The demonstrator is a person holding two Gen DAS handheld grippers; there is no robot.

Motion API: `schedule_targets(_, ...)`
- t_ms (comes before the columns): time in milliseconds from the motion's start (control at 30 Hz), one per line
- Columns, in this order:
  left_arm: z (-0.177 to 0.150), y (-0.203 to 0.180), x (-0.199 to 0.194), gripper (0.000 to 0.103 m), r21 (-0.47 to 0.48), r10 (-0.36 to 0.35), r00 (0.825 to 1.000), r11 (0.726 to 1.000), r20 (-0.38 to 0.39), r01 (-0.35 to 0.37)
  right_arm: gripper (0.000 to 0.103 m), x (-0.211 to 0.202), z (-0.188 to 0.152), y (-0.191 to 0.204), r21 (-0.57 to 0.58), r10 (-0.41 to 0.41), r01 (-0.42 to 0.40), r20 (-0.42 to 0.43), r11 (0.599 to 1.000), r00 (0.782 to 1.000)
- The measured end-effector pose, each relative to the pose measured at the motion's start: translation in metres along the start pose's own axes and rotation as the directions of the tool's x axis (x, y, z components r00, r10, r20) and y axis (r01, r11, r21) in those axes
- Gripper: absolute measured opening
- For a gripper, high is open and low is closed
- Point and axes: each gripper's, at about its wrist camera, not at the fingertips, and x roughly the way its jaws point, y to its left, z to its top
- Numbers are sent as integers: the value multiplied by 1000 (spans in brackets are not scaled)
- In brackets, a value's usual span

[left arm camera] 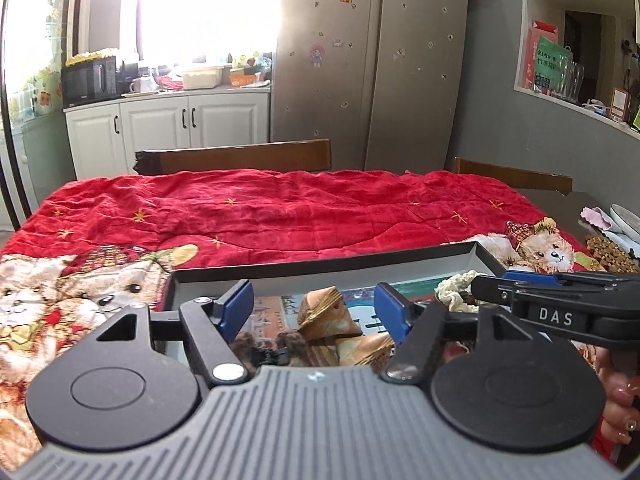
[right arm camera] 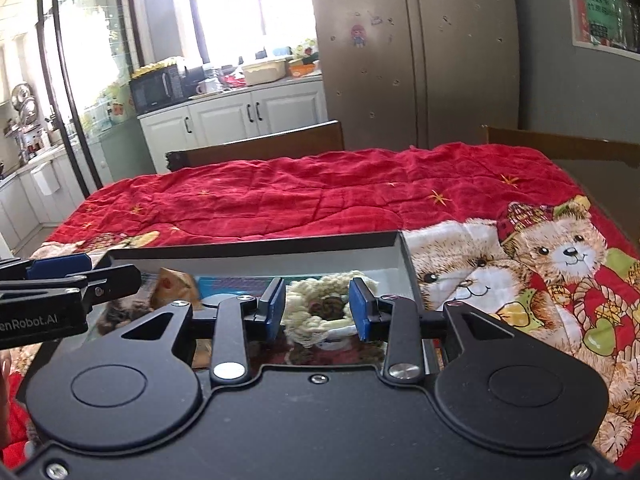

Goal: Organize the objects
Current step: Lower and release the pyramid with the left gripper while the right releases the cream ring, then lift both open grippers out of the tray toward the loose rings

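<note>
The cream knitted piece [right arm camera: 320, 312] lies inside the shallow dark-rimmed box [right arm camera: 256, 245] on the red bear-print cloth [right arm camera: 320, 196], toward the box's right end, and my right gripper [right arm camera: 318, 308] has its blue pads spread on either side of it, released and not pressing the yarn as far as I can see. It looks soft and light, so I judge it will squash and sag instead of lifting as one stiff body; I would take it across the thick looped rim, low down, where the yarn bunches, since a pinch on a loose strand could just pull a loop out. Something dark sits in its middle, but I cannot make out what. My left gripper [left arm camera: 316, 308] also stands open, its pads either side of a folded gold-and-orange paper shape [left arm camera: 330, 314] near the box's left half; that looks crisp and easily crushed, so a gentle hold on a flat face seems wise. The box floor is glossy and mirror-like, so reflections confuse what truly lies there, and both gripper bodies hide its near edge. Dark furry bits [left arm camera: 260, 346] beside the paper shape are too blurred to name.
</note>
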Motion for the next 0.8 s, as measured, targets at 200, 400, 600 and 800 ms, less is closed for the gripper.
schedule_targets(200, 2, 9, -24, 79, -10, 22, 1000, 1000, 21, -22, 34, -20, 2, 11, -32, 33, -32, 10, 999, 999)
schedule_targets(400, -1, 16, -49, 80, -7, 38, 999, 999, 37, -37, 34, -39, 1, 21, -68, 50, -49, 16, 996, 999)
schedule_targets(600, -8, 18, -74, 83, 15, 43, 997, 999, 58, -44, 34, -60, -3, 31, -106, 53, -51, 20, 993, 998)
schedule_targets(800, -17, 18, -99, 83, 45, 38, 996, 998, 78, -42, 35, -84, -14, 40, -154, 57, -53, 23, 987, 998)
